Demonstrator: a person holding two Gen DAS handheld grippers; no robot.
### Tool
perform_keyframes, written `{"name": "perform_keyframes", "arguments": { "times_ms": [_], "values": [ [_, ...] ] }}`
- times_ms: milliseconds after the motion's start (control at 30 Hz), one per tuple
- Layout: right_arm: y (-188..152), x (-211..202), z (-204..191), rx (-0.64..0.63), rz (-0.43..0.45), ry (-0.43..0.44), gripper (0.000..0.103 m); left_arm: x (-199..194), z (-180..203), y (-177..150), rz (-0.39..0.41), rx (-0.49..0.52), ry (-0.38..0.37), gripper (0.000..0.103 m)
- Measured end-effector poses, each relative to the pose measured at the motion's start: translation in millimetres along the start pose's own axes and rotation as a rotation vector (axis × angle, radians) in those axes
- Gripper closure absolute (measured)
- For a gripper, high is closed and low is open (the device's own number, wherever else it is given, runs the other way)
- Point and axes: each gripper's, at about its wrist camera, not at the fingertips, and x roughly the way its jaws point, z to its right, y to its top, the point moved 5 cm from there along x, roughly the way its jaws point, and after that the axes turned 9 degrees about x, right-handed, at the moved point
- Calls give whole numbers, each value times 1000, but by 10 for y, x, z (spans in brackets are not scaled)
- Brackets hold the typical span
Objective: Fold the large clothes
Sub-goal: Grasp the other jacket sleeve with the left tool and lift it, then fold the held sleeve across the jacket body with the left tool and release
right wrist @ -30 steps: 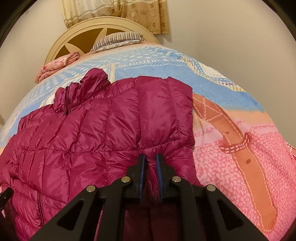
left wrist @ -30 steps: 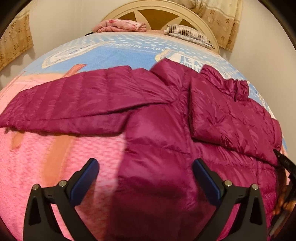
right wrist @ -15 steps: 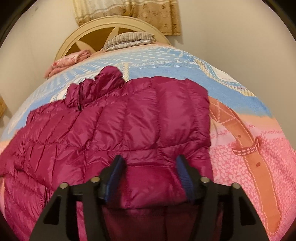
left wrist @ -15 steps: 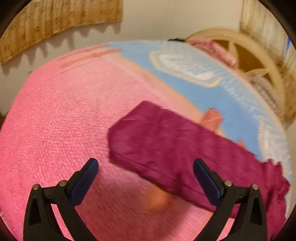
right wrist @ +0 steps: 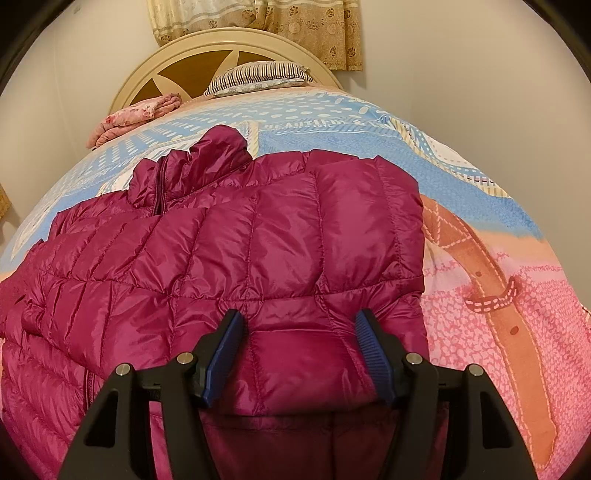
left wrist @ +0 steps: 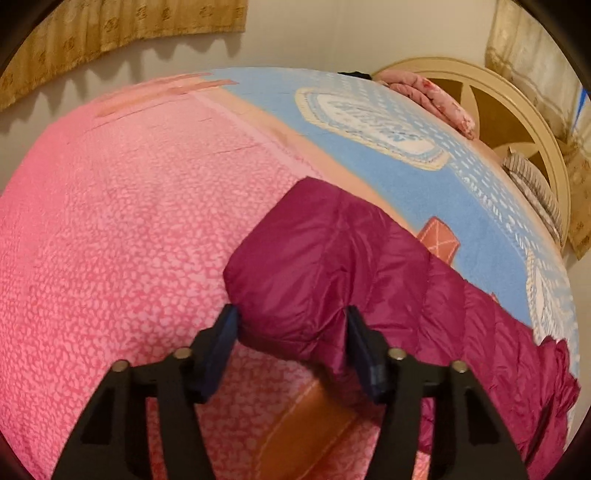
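From the left wrist camera, the left gripper point(left wrist: 291, 347) sits low over the bed, its two blue-padded fingers point(left wrist: 221, 343) set on either side of the cuff end of a sleeve point(left wrist: 314, 266); the fabric bulges between the pads and touches both, so the tongs look part-closed around the cuff, though whether they truly pinch it or merely bracket it is hard to judge from this angle. The sleeve belongs to a magenta quilted down jacket point(left wrist: 498, 332), which runs off toward the right edge of the view; it lies on a pink, blue and orange patterned bedspread point(left wrist: 129, 221). At the far end stand a cream arched headboard point(left wrist: 517, 107), a folded pink floral blanket point(left wrist: 432, 96) and a striped pillow point(left wrist: 532, 184); a tan curtain point(left wrist: 110, 33) hangs on the wall at upper left.

From the right wrist camera, the right gripper point(right wrist: 299, 350) hovers over the body of the jacket point(right wrist: 240, 251); its blue pads point(right wrist: 225, 347) stand well apart, with the folded-over sleeve lying loose beneath and between them, nothing clamped. The jacket is spread across the middle of the bedspread point(right wrist: 480, 332), collar point(right wrist: 207, 162) toward the headboard point(right wrist: 221, 55), one sleeve already laid across the chest with its edge near the right side of the garment; a zip shows at the left. The striped pillow point(right wrist: 258, 75) and pink blanket point(right wrist: 136, 114) rest at the head of the bed below a patterned curtain point(right wrist: 258, 18).
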Motion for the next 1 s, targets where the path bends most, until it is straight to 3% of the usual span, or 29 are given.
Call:
{"name": "perform_keyframes", "arguments": {
  "times_ms": [167,333,467,733,1000],
  "values": [
    [0,-2,1,1,0,1,38,-39,40,-8,16,22,-31,71],
    [-1,-4,5,2,1,3,38,-190,138,61,55,53,19,72],
    [-2,-9,0,5,2,6,38,-611,440,202,185,145,27,73],
    [-1,-8,9,8,3,10,38,-1657,1419,180,421,364,-116,73],
    [1,-11,13,11,3,14,38,-2041,2329,-454,448,579,-293,72]
  ]
}}
